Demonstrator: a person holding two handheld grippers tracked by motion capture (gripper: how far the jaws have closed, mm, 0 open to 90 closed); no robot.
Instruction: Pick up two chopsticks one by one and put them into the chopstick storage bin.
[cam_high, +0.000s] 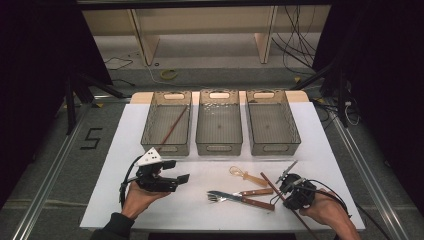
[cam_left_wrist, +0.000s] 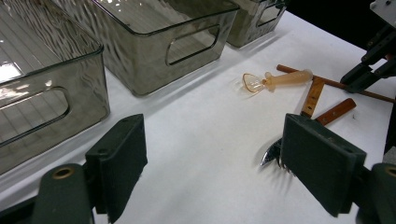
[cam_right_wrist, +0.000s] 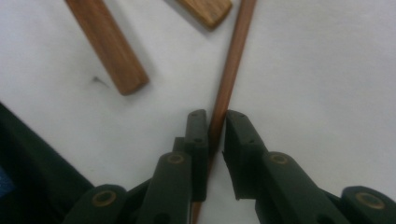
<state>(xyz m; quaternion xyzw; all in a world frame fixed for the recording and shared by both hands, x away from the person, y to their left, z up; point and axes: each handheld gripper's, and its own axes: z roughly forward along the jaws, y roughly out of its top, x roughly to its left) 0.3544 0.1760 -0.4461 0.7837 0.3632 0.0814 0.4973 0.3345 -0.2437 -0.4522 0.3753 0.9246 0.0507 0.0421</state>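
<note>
A lab-like recording room: black curtains, loose cables on the floor, metal rails around a white-covered table, and a taped number.

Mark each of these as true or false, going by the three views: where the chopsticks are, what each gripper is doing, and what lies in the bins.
1. The right gripper has its jaws closed on a brown chopstick. True.
2. The left gripper holds a fork. False: its jaws stand wide apart with nothing between them, above the white table cover.
3. The left bin has a chopstick in it. True: one brown stick lies slanted inside.
4. The middle bin holds the amber spoon. False: the amber spoon lies on the table cover, in front of the bins.
5. All three bins are stacked in one another. False: they stand side by side in a row.
</note>
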